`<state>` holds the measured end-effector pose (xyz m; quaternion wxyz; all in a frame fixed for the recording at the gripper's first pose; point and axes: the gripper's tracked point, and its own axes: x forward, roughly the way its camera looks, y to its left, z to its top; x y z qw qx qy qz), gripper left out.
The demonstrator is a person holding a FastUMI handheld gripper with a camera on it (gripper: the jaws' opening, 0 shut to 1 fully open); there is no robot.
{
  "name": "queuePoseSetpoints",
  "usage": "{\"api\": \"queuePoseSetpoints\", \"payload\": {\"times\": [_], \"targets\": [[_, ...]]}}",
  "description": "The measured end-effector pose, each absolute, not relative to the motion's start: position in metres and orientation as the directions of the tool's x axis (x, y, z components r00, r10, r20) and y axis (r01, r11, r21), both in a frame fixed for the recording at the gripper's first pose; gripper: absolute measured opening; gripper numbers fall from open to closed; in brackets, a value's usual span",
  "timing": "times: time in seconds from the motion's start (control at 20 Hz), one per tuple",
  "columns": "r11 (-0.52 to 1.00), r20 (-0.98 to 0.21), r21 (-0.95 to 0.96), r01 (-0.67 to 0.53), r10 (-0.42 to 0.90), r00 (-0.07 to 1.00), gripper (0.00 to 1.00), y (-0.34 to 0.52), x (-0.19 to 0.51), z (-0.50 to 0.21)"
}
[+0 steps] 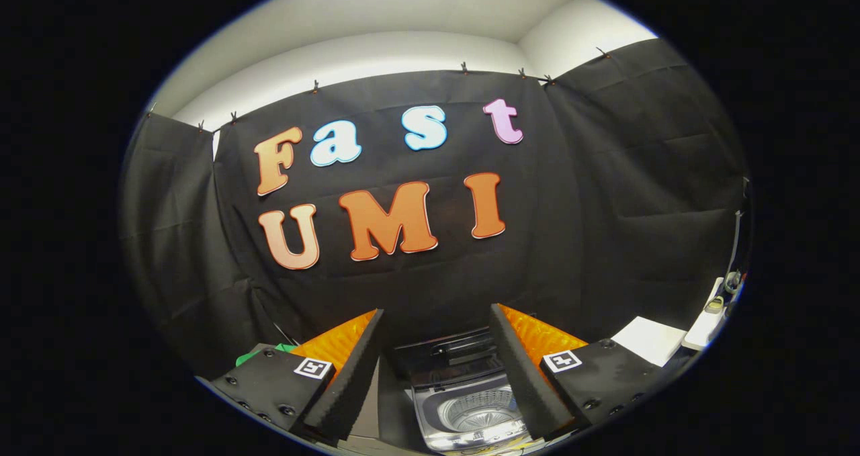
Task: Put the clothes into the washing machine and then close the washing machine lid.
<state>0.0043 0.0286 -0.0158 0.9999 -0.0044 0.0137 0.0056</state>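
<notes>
The gripper [437, 348] is held with its fingers spread apart and nothing between them. Just ahead, seen through the gap, stands the washer [463, 402] with its lid [447, 348] raised and the drum [478, 410] visible. A white sheet [648, 340] lies to the right.

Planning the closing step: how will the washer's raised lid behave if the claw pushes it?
The lid looks like a rigid panel, likely swinging down rather than bending. It may drop fast onto the washer. The claw is open, empty.
</notes>
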Motion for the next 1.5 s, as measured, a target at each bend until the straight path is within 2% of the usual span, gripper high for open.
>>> {"api": "queuePoseSetpoints", "payload": {"times": [0.55, 1.15, 1.5], "targets": [[0.987, -0.131, -0.065, -0.148, 0.138, 0.982, 0.99, 0.141, 0.025, -0.06], [0.948, -0.374, -0.059, -0.314, 0.27, 0.887, 0.99, 0.282, 0.023, -0.178], [0.925, -0.495, -0.093, -0.369, 0.279, 0.823, 0.99, 0.325, 0.023, -0.245]]}}
